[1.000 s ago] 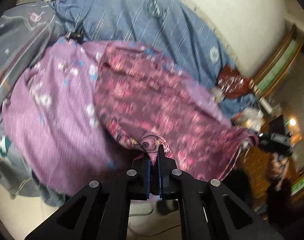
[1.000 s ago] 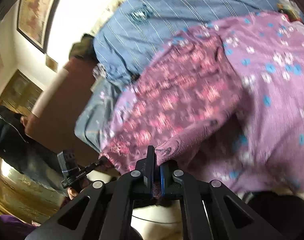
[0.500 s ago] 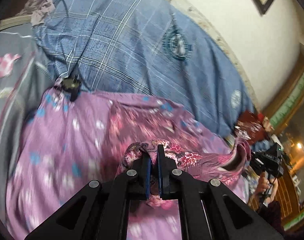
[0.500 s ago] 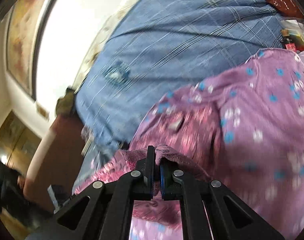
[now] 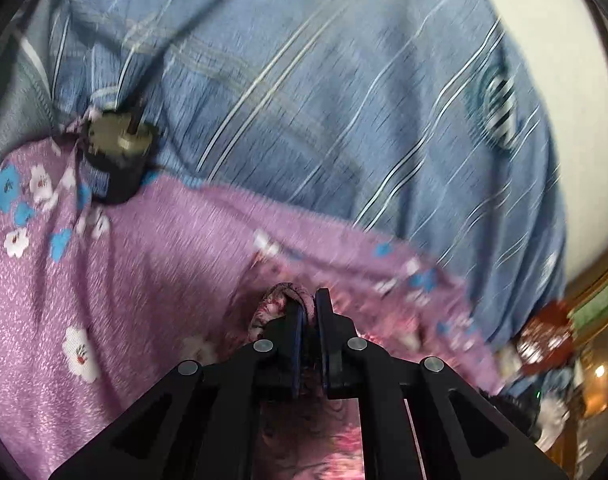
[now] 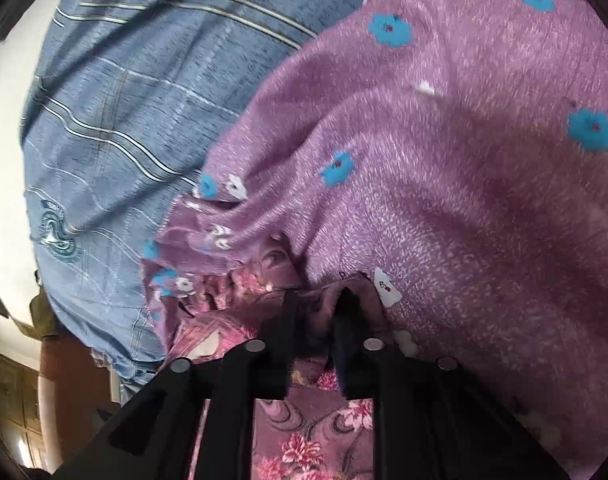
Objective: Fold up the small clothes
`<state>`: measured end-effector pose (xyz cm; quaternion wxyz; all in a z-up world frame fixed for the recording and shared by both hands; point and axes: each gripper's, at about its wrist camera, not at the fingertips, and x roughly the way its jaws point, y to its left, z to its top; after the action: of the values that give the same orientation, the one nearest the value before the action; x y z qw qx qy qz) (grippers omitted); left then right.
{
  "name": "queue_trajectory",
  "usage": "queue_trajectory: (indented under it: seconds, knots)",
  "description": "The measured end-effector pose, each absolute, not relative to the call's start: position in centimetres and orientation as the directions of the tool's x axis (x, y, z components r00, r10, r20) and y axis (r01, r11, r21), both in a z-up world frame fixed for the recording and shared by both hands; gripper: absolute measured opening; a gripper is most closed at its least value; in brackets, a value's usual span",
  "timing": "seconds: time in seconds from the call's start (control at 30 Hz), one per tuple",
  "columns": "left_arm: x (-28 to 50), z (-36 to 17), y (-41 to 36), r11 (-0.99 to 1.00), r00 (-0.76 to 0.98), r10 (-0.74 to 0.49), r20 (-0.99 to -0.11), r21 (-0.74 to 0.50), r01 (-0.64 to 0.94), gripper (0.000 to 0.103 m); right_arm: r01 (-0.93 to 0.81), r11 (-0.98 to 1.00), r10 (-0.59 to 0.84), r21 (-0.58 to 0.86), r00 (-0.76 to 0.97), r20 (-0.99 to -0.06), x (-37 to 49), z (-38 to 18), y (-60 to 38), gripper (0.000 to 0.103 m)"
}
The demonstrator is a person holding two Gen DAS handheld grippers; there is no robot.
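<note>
A dark pink floral garment (image 5: 340, 452) lies on a lilac cloth with blue and white flowers (image 5: 116, 280). My left gripper (image 5: 309, 308) is shut on a bunched edge of the floral garment (image 5: 282, 300), low over the lilac cloth near its far edge. In the right wrist view the floral garment (image 6: 316, 436) lies under my right gripper (image 6: 318, 300), whose jaws stand a little apart with the garment's edge between them. The lilac cloth (image 6: 464, 152) fills the right of that view.
A blue striped bedspread (image 5: 324, 100) lies beyond the lilac cloth and also shows in the right wrist view (image 6: 116, 112). A black plug with a cable (image 5: 118, 152) rests at the cloth's far left corner. A pale wall (image 5: 544, 40) stands behind the bed.
Both grippers have carried the floral garment's near edge forward over itself towards the far edge of the lilac cloth. The right jaws, shut before, now stand slightly apart.
</note>
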<state>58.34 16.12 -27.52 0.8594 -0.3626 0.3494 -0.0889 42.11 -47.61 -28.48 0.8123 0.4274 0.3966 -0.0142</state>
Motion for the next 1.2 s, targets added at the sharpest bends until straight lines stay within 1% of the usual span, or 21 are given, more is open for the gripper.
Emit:
queue_trajectory:
  seconds: [0.03,0.07,0.1,0.17,0.2,0.23,0.3,0.33,0.37,0.4,0.47,0.53,0.6,0.67,0.73,0.8,0.93,1.03,1.13,1.17,1.2]
  knots:
    - [58.1,-27.0,15.8,0.718,0.753,-0.401,-0.521,-0.690,-0.095,0.006,0.355,0.642,0.288,0.679,0.710,-0.643,41.5,-27.6,-47.5,0.052]
    - [57.8,-26.3,15.2,0.724,0.764,-0.386,-0.518,-0.683,-0.097,0.006,0.349,0.651,0.257,0.674,0.734,-0.628,40.8,-26.7,-47.3,0.060]
    - [57.5,-25.7,14.8,0.732,0.771,-0.375,-0.514,-0.675,-0.094,0.007,0.328,0.668,0.233,0.668,0.760,-0.606,39.9,-25.5,-46.8,0.065]
    - [56.3,-24.0,13.6,0.760,0.790,-0.344,-0.507,-0.645,-0.082,0.009,0.288,0.703,0.229,0.650,0.774,-0.590,39.1,-23.8,-45.7,0.065]
    - [55.3,-23.0,13.1,0.778,0.804,-0.315,-0.505,-0.622,-0.086,0.019,0.259,0.729,0.229,0.634,0.780,-0.583,38.4,-22.8,-44.7,0.065]
    - [53.8,-21.9,12.4,0.797,0.824,-0.269,-0.499,-0.595,-0.100,0.043,0.239,0.746,0.233,0.621,0.780,-0.580,38.0,-22.3,-43.8,0.065]
    - [50.3,-20.5,11.7,0.821,0.874,-0.156,-0.461,-0.552,-0.144,0.071,0.181,0.787,0.256,0.589,0.774,-0.579,36.8,-21.4,-41.2,0.062]
    - [48.9,-20.1,11.6,0.828,0.890,-0.107,-0.444,-0.535,-0.167,0.077,0.162,0.800,0.265,0.578,0.769,-0.581,36.3,-21.3,-40.1,0.060]
    - [47.6,-19.8,11.3,0.833,0.893,-0.065,-0.445,-0.517,-0.197,0.078,0.144,0.809,0.275,0.569,0.764,-0.584,35.7,-21.3,-38.9,0.059]
    - [46.7,-19.8,11.2,0.836,0.881,-0.041,-0.471,-0.500,-0.228,0.078,0.120,0.819,0.293,0.561,0.753,-0.589,35.1,-21.5,-37.7,0.053]
    - [45.5,-20.3,10.2,0.842,0.826,-0.009,-0.563,-0.451,-0.298,0.078,0.072,0.837,0.335,0.542,0.716,-0.613,34.5,-22.4,-35.0,0.047]
    - [44.1,-21.7,9.2,0.826,0.785,-0.036,-0.619,-0.461,-0.325,0.077,0.031,0.857,0.365,0.514,0.668,-0.649,34.7,-23.2,-32.4,0.039]
    - [43.8,-23.6,7.6,0.805,0.746,-0.091,-0.660,-0.490,-0.335,0.077,-0.018,0.864,0.403,0.503,0.623,-0.670,35.2,-23.8,-29.5,0.037]
    - [45.2,-25.4,6.1,0.813,0.666,-0.111,-0.737,-0.454,-0.366,0.076,-0.055,0.863,0.435,0.501,0.585,-0.685,35.9,-24.0,-27.1,0.036]
    - [46.4,-25.9,5.4,0.833,0.635,-0.110,-0.764,-0.419,-0.361,0.076,-0.098,0.863,0.460,0.496,0.557,-0.691,37.1,-24.0,-24.2,0.036]
    - [47.7,-26.1,4.9,0.849,0.617,-0.056,-0.785,-0.363,-0.384,0.076,-0.118,0.890,0.432,0.441,0.533,-0.728,39.1,-24.3,-21.3,0.036]
    - [48.7,-27.0,7.2,0.864,0.556,-0.027,-0.830,-0.299,-0.405,0.076,-0.071,0.914,0.384,0.398,0.459,-0.801,45.2,-26.9,-17.8,0.035]
    - [49.4,-28.8,8.7,0.868,0.500,-0.032,-0.865,-0.272,-0.415,0.077,0.022,0.957,0.248,0.288,0.452,-0.857,50.9,-29.4,-17.3,0.029]
    - [50.0,-28.9,9.4,0.870,0.499,-0.047,-0.865,-0.281,-0.405,0.075,0.068,0.956,0.210,0.286,0.520,-0.828,54.0,-29.0,-18.7,0.027]
    - [50.4,-28.7,9.4,0.875,0.504,-0.042,-0.863,-0.276,-0.399,0.075,0.084,0.954,0.196,0.288,0.552,-0.810,54.0,-28.4,-19.3,0.028]
    - [50.7,-28.6,9.7,0.877,0.514,-0.031,-0.857,-0.270,-0.397,0.075,0.100,0.953,0.176,0.286,0.588,-0.789,53.5,-27.2,-20.3,0.033]
